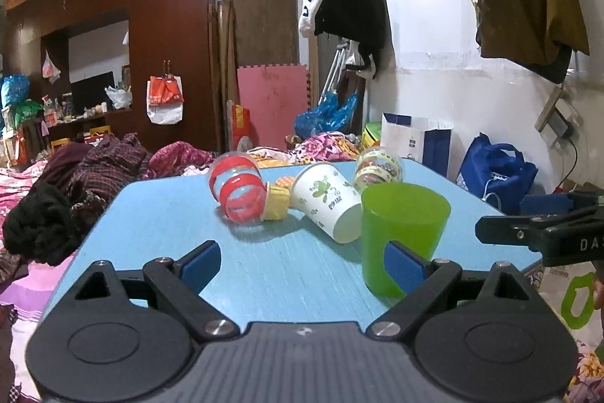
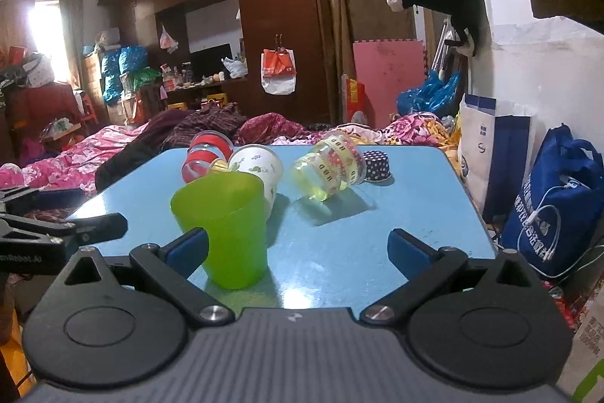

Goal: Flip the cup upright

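Observation:
A green plastic cup (image 1: 403, 233) stands upright, mouth up, near the front of the blue table (image 1: 170, 214); it also shows in the right wrist view (image 2: 226, 225). My left gripper (image 1: 302, 261) is open and empty, its right pad just in front of the cup. My right gripper (image 2: 298, 248) is open and empty, its left pad in front of the cup. A white paper cup (image 1: 326, 201) lies on its side behind it. A red-striped clear cup (image 1: 236, 191) and a yellow-patterned clear cup (image 2: 328, 172) lie on their sides.
A small yellow paper cup (image 1: 277, 203) lies between the red and white cups. A dark dotted small cup (image 2: 377, 165) sits at the far right of the table (image 2: 415, 214). A bed with clothes lies to the left; bags stand by the right wall.

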The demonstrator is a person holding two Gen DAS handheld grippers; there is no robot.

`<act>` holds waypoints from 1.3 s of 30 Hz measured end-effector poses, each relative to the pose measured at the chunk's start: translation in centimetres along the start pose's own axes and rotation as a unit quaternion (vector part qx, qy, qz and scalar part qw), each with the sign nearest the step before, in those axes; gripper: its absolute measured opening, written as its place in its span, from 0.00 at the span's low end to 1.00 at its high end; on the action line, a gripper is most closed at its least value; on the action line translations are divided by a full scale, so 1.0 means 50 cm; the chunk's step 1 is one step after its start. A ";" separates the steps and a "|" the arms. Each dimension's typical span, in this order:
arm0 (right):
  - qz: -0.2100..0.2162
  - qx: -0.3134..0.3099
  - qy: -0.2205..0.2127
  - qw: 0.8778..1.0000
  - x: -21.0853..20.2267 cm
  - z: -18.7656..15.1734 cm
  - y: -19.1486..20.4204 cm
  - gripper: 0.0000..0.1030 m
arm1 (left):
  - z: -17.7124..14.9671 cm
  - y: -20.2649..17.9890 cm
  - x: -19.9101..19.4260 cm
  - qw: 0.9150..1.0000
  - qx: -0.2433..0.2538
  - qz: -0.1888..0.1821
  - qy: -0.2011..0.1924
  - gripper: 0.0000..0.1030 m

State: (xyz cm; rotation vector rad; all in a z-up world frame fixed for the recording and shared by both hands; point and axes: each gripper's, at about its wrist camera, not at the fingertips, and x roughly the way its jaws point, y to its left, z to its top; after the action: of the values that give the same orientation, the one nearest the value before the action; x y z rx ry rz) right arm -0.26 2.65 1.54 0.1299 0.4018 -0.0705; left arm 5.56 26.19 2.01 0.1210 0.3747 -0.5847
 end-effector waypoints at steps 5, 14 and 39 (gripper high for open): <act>-0.001 0.004 -0.003 1.000 -0.008 -0.001 -0.005 0.99 | -0.001 -0.001 0.000 1.000 0.000 0.002 0.001 0.92; 0.005 0.002 -0.003 1.000 -0.012 0.000 -0.006 0.99 | 0.000 -0.002 0.005 1.000 -0.001 0.002 0.004 0.92; 0.012 0.004 -0.003 1.000 -0.009 -0.003 -0.001 0.99 | 0.002 -0.009 0.019 1.000 -0.001 -0.004 0.007 0.92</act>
State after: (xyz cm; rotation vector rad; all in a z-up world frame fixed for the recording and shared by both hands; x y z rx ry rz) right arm -0.75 2.67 1.57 0.1432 0.3934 -0.0491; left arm 6.08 25.33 1.73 0.1213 0.3896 -0.5917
